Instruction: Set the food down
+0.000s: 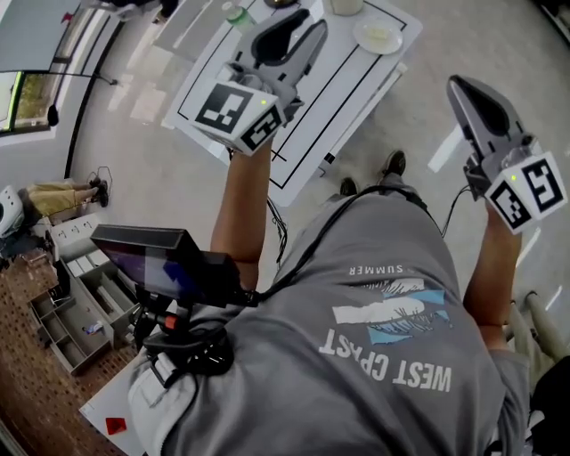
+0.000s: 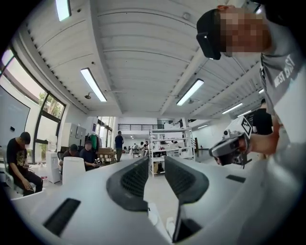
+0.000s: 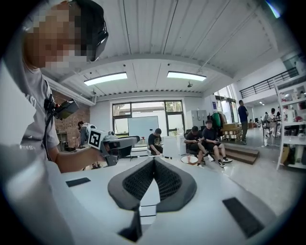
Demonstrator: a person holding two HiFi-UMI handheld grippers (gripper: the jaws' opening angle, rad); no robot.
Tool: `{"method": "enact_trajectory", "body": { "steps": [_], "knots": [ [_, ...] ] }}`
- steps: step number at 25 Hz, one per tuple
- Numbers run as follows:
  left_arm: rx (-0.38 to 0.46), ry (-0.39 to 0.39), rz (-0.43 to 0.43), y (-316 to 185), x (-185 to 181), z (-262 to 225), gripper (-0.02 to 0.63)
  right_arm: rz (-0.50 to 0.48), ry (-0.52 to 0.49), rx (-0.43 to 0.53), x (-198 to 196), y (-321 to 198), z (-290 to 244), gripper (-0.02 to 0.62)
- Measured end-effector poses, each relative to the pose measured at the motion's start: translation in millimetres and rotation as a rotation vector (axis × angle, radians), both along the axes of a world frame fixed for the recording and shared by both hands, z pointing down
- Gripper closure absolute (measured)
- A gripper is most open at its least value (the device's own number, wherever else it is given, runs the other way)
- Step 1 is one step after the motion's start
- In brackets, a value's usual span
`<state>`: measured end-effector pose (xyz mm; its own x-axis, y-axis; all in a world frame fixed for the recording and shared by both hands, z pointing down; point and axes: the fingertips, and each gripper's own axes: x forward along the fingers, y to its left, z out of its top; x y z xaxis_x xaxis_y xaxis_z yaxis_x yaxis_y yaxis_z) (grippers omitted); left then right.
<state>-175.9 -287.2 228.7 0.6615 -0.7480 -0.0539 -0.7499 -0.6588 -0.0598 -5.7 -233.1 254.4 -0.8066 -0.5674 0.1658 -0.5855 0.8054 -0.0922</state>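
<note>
Both grippers are held up in the air, away from the table. In the head view my left gripper hangs over the white table, its jaws a little apart with nothing between them. The left gripper view shows the same narrow gap at the left gripper, pointing into the room. My right gripper is off the table's right side, over the floor, shut and empty; its tips meet in the right gripper view. A white plate with something pale on it lies at the table's far end.
A bottle and a cup stand near the plate. A grey compartment box sits on the floor at left. Seated people and shelving are farther off in the room.
</note>
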Motion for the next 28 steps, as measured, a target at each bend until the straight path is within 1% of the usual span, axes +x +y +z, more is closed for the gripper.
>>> {"method": "enact_trajectory", "body": {
  "steps": [3,6,10,14,18,22,25,28],
  "knots": [
    [0.011,0.000,0.029,28,-1,-12,0.494,-0.002,0.006,0.025,-2,13,-10,0.589],
    [0.032,0.005,0.041,50,-1,-23,0.494,-0.004,0.008,0.057,-1,24,-22,0.589],
    [0.044,0.011,0.030,75,3,-31,0.494,-0.020,-0.001,0.104,3,38,-40,0.589],
    [0.034,0.006,0.009,94,14,-30,0.494,-0.057,-0.015,0.118,12,51,-47,0.589],
    [0.019,0.012,-0.011,107,33,-33,0.494,-0.079,-0.026,0.098,29,58,-49,0.589],
    [0.009,0.039,0.003,121,66,-35,0.494,-0.093,-0.031,0.097,54,69,-54,0.589],
    [0.012,0.037,0.009,134,91,-35,0.494,-0.093,-0.032,0.102,74,81,-51,0.589],
    [0.022,0.023,-0.009,148,104,-37,0.494,-0.093,-0.035,0.116,88,92,-52,0.589]
  ]
}}
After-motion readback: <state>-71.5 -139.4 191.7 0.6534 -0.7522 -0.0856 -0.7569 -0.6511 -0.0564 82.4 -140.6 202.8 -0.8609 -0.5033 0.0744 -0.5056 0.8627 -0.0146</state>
